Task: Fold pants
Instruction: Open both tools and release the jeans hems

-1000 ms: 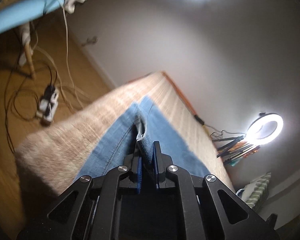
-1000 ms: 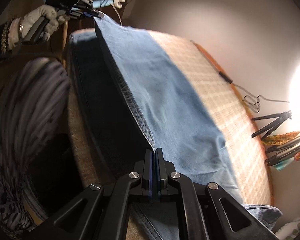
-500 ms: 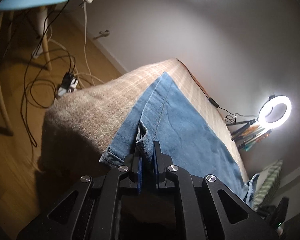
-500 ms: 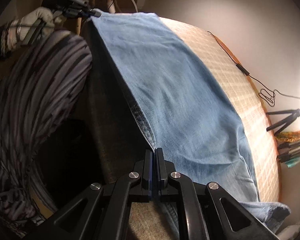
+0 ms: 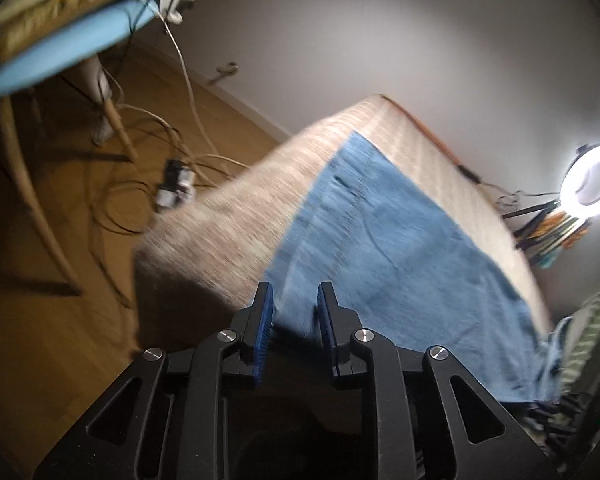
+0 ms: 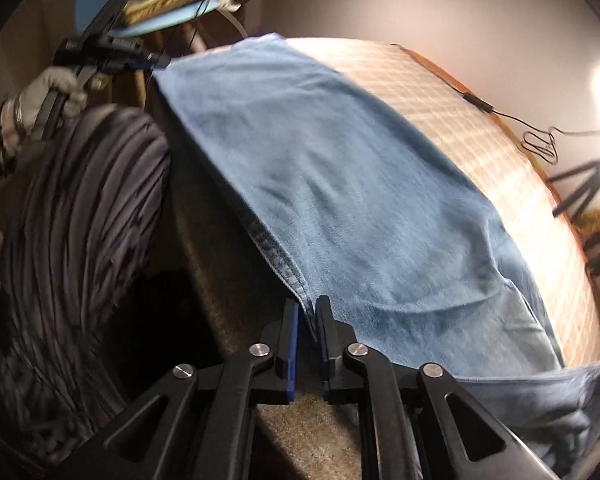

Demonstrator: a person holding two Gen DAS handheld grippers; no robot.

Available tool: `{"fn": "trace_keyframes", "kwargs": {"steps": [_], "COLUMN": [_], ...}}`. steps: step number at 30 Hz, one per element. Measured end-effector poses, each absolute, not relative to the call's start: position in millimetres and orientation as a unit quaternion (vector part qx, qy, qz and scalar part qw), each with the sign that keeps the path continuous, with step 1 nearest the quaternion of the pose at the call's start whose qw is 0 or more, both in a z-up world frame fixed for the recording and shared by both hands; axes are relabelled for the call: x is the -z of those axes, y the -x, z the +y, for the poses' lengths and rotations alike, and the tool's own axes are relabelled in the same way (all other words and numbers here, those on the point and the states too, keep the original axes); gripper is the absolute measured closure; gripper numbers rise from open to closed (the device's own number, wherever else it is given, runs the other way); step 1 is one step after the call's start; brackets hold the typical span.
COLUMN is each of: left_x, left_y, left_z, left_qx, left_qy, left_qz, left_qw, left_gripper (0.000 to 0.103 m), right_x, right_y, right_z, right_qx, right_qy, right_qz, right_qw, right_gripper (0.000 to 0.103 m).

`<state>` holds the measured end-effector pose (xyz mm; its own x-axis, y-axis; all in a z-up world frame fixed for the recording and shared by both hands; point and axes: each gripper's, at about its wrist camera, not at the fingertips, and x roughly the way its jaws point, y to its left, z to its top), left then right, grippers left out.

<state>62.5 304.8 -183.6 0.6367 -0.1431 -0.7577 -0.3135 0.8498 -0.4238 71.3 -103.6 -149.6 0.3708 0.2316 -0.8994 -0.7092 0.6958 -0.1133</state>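
1. Pants (image 5: 392, 240), blue denim, lie spread flat along a beige checked bed (image 5: 236, 216), with one long seamed edge running along the near side of the mattress.
2. The left gripper (image 5: 294, 300) points down at the hem corner at the end of the bed; its jaws are opening, a clear gap stands between the blue pads (image 5: 265, 320), and the denim corner sits in that gap without being pinched.
3. In the right wrist view the same left gripper (image 6: 156, 62) shows at the far corner of the pants, carried by a gloved hand (image 6: 40, 96).
4. The right gripper (image 6: 307, 312) hangs over the seamed edge near the waist end; its jaws are opening too, only narrowly apart, with the edge of the fabric between them and loose from the pads.
5. The person's dark striped clothing (image 6: 72, 240) fills the space just beside the bed.
6. A lit ring light (image 5: 590, 186) stands on the far side of the bed, and a power strip (image 5: 176, 186) with tangled cables lies on the wooden floor.
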Motion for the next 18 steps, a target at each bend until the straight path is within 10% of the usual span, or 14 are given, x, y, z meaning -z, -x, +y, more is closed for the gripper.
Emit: {"fn": "trace_keyframes", "kwargs": {"steps": [18], "left_x": [48.9], "left_y": [-174.1], "left_z": [150.3], "left_qx": [0.191], "left_qy": [0.134], "left_qz": [0.407], "left_qw": [0.883], "left_gripper": [0.082], "right_x": [82.9], "right_y": [-53.6], "right_z": [-243.8], "right_qx": [-0.094], "right_qy": [0.025], "right_qz": [0.433], "right_qw": [0.896], "right_gripper": [0.050]}}
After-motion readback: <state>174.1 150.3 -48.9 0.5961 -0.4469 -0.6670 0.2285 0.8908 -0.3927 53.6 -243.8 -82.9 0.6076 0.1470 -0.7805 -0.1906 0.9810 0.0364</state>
